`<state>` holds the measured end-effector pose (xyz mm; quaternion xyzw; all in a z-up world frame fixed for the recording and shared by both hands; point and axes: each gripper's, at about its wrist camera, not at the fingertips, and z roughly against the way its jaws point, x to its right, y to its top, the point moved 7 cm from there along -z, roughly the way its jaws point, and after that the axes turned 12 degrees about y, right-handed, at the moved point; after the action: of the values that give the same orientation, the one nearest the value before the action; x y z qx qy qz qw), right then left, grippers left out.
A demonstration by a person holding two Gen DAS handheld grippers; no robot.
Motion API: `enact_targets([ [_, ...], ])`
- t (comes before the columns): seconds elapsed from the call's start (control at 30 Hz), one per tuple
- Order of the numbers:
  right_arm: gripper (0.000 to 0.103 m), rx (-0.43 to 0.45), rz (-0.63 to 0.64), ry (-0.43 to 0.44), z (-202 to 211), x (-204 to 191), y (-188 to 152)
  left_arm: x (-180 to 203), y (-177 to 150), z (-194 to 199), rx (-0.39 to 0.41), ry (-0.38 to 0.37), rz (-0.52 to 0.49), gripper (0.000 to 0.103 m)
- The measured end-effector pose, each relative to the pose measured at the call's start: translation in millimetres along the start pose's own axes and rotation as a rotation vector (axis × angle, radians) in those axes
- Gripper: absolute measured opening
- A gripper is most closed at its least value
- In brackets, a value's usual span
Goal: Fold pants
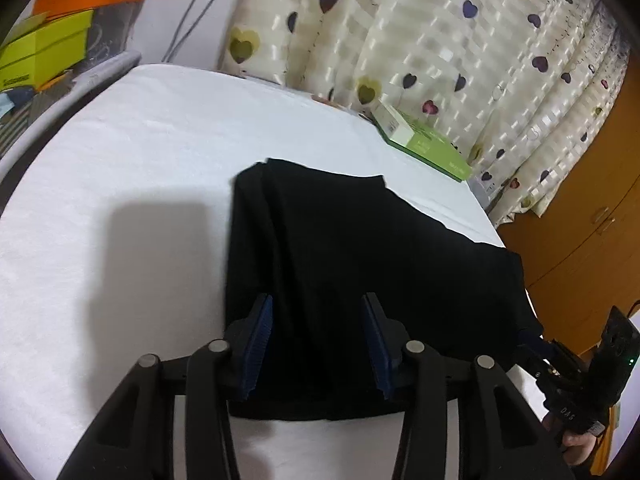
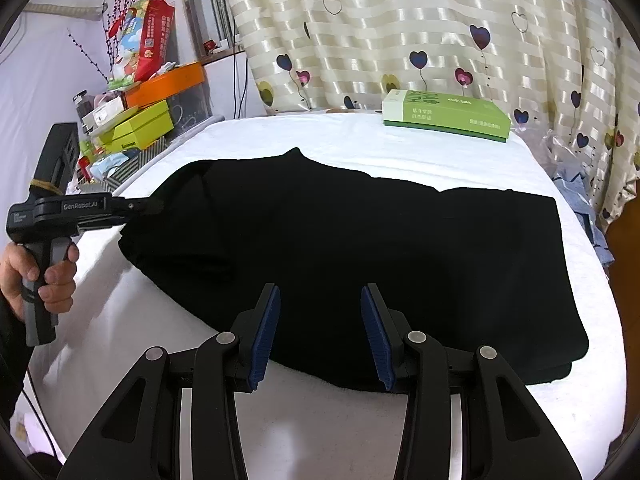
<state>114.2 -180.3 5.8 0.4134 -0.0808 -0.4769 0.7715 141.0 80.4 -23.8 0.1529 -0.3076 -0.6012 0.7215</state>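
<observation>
Left gripper (image 1: 316, 344) sits low at six o'clock in its own view, blue-padded fingers (image 1: 258, 344) spread apart, black cloth showing in the gap between them. Same story on the right gripper (image 2: 320, 336): fingers (image 2: 266, 336) wide apart at six o'clock, hanging over the near hem, nothing pinched. The pants (image 2: 352, 264) lie flat and dark across the middle of the white counter (image 2: 360, 432), already doubled into a long slab running from nine o'clock toward three in the right view. The right end is squared off with stacked layers showing at the corner; the left end is rounder and rumpled, with a loose fold. Out at nine o'clock in the right view, the left gripper's tip meets that rumpled end, and a hand (image 2: 40, 272) wraps its grey grip; whether the tip touches the cloth, hard to tell. In the left view, at four o'clock, the right gripper shows at the pants' far corner, partly cut off by the frame. Further back, a green box (image 2: 446, 116) rests on the counter's far edge at one o'clock. Behind it hangs a striped curtain (image 2: 400, 24) dotted with hearts. Off at ten o'clock, a pile of yellow-green and orange boxes (image 2: 152, 108) stands beside the counter.
</observation>
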Motion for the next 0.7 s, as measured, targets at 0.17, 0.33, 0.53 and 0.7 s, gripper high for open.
enact_targets([
  [0.17,0.043,0.0,-0.003,0.005,-2.7,2.0,1.1,33.5,23.4,4.4,0.025,-0.043,-0.058,0.01],
  [0.33,0.043,-0.004,-0.011,0.0,-6.1,7.8,4.3,84.4,65.4,-5.1,0.061,-0.105,-0.113,0.01],
  [0.53,0.043,-0.003,-0.029,0.037,-11.0,7.7,11.6,101.3,79.6,-10.3,0.073,-0.14,-0.112,0.018],
  [0.7,0.043,-0.02,-0.037,0.138,-29.8,-7.8,18.4,59.6,60.8,21.2,0.151,-0.04,-0.096,0.037],
])
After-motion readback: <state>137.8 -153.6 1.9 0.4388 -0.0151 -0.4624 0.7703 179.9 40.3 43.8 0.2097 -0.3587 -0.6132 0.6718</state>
